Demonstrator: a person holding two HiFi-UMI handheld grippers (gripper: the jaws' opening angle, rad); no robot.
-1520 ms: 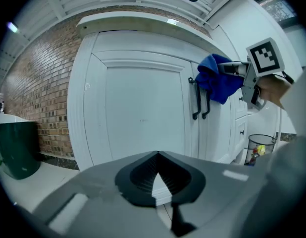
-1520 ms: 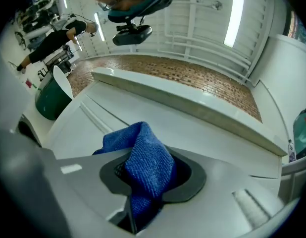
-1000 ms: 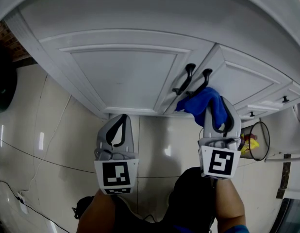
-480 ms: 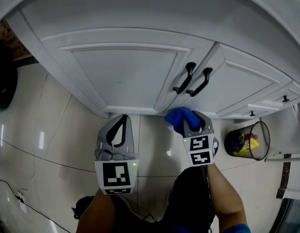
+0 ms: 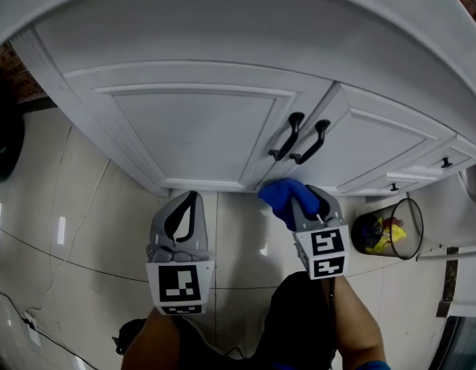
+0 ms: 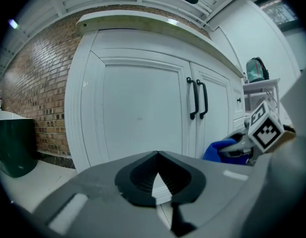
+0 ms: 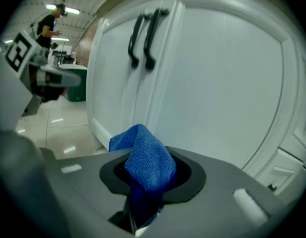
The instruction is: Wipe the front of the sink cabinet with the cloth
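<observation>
At centre bottom of the right gripper view, my jaws are clenched on the blue cloth [image 7: 145, 165], a bunched fold sticking up out of the pads. No gap shows beside it. In the head view my right gripper [image 5: 300, 204] sits just right of centre, low in the frame, cloth end aimed at the bottom edge of the sink cabinet [image 5: 222, 37], under the two black handles [image 5: 298, 139]. The cloth is near the white front, but I cannot tell if it touches.

My left gripper [image 5: 186, 206] is lower left of centre. Its jaws are closed tip to tip on nothing, and it hangs apart from the cabinet, over the tiled floor [image 5: 84, 230].

Further out, the left door [image 5: 192, 126] fills the middle of the frame and the right door [image 5: 377, 141] runs to the right edge. A wire bin [image 5: 386, 230] stands at lower right.

Progress, my guess: the wipe is under way, with the cloth at the lower rail near the door seam. The doors show no streaks or damp marks, so I can't tell how much is covered. Likely left to do are the big left panel, the frame edges and the area round the handles.
</observation>
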